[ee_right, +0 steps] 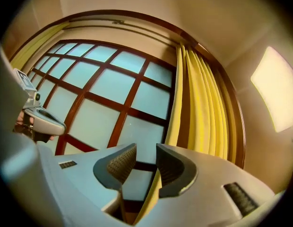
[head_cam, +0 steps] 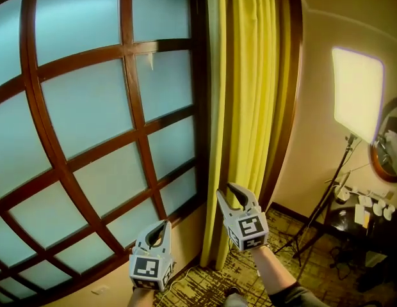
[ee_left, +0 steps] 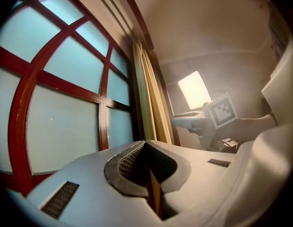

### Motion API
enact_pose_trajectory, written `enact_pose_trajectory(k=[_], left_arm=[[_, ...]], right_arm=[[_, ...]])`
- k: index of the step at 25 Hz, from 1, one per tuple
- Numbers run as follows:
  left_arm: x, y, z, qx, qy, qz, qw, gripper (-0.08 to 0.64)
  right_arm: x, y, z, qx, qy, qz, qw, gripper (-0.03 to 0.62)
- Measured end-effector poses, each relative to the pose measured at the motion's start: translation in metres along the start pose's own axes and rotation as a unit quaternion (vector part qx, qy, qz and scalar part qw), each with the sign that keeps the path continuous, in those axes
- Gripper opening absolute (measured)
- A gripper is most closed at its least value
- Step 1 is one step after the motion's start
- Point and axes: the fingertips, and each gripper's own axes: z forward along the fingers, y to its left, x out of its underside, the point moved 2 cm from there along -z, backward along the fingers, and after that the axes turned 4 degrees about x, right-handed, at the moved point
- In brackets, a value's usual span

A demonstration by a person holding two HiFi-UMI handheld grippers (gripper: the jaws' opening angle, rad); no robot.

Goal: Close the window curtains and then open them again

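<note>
Frosted window [head_cam: 89, 107] in dark red lattice fills the left. Beige wall [head_cam: 314, 133] right, with a bright light panel [head_cam: 357, 94] on a stand [head_cam: 337, 178], perhaps a mirror [head_cam: 389, 147]. Patterned carpet [head_cam: 202, 288] below.

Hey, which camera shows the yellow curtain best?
The head view: the yellow curtain hangs bunched at the window's right edge, sharp, down to its hem. The right gripper view shows it warped, partly behind its jaws; the left gripper view, only a pale strip.
</note>
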Motion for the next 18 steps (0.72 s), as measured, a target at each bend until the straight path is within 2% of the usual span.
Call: enact_pose_trajectory(k=[6,8,10,14,18], left_arm=[[-0.026,0.010,0.018,-0.008,-0.027,0.041,0.9988,0.000],[-0.032,0.011,0.028,-0.013,-0.029,0.044,0.9985,0.000],[-0.041,0.009,0.042,-0.018,-0.031,0.042,0.9985,0.000],[-0.069,-0.007,0.073,-0.027,-0.045,0.029,0.9982,0.000],[-0.087,-0.004,0.105,-0.049,-0.050,0.041,0.9967,0.000]], right_arm=[[-0.059,-0.031,0.045,0.020,-0.066,-0.004,0.998,0.254],[-0.079,-0.041,0.062,0.022,-0.093,-0.007,0.995,0.317],[-0.099,-0.054,0.080,0.028,-0.127,-0.023,0.991,0.344],[-0.150,-0.076,0.107,0.035,-0.164,-0.018,0.986,0.346],[-0.193,-0.093,0.140,0.029,-0.206,-0.036,0.977,0.356]])
